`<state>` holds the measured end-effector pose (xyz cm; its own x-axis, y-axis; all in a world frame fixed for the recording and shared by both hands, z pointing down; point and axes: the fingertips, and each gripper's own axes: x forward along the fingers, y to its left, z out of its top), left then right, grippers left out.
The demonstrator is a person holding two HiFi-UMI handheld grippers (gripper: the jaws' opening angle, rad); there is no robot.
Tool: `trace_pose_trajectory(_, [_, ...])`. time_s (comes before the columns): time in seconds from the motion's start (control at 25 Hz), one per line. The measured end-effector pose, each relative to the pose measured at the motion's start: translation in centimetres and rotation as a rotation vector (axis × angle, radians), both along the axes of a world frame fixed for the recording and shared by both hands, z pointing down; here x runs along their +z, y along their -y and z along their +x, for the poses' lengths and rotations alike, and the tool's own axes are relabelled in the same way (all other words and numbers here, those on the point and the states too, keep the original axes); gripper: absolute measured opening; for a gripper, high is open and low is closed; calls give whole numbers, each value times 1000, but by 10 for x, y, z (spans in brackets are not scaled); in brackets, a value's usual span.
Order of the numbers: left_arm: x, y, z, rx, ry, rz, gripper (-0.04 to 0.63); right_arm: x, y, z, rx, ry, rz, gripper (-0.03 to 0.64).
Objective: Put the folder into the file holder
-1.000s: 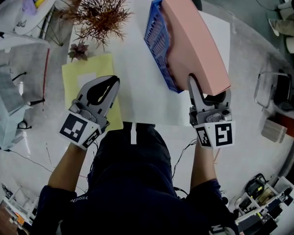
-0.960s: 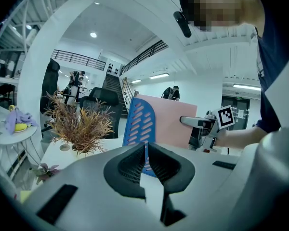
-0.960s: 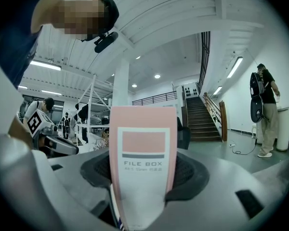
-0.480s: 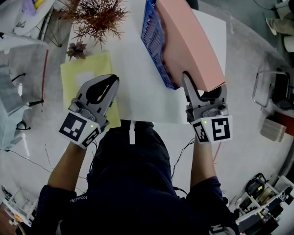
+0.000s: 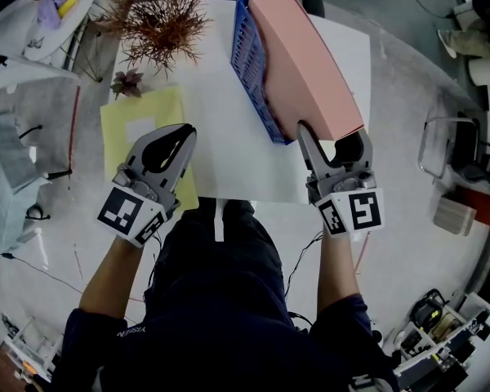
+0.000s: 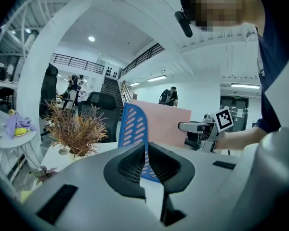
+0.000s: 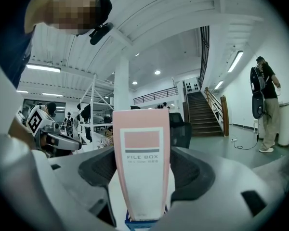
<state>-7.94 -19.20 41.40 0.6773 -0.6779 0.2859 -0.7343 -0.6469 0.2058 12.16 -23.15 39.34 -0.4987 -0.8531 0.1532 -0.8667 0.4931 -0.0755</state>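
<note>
A pink file-box folder (image 5: 306, 64) stands tilted in the blue slotted file holder (image 5: 249, 55) on the white table (image 5: 220, 153). My right gripper (image 5: 331, 135) straddles the folder's near end. Its jaws are opening, with the folder's spine (image 7: 142, 167) between the pads and a slim gap on the right side. The holder's blue edge (image 7: 135, 221) peeks out below the spine. My left gripper (image 5: 190, 131) is shut and empty, hovering over a yellow envelope (image 5: 139, 121). The left gripper view shows its closed jaws (image 6: 144, 184), with holder (image 6: 134, 129) and folder (image 6: 166, 121) beyond.
A dried reddish plant (image 5: 159, 23) stands at the table's far left corner, near the holder. Chairs, a small round side table and cluttered shelves surround the table. People stand in the hall behind.
The right gripper's jaws have spread wider around the folder's near end. The folder and holder stay together on the table. The left gripper has kept still.
</note>
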Motion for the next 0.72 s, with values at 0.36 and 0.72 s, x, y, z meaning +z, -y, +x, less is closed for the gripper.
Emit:
trace_pose_trajectory(0.36, [-9, -4, 6, 19, 6, 24, 44, -1, -15, 6, 16, 13, -9, 341])
trace_pose_trajectory(0.72, [-24, -3, 16, 52, 4, 58, 44, -7, -32, 14, 47, 29, -11, 341])
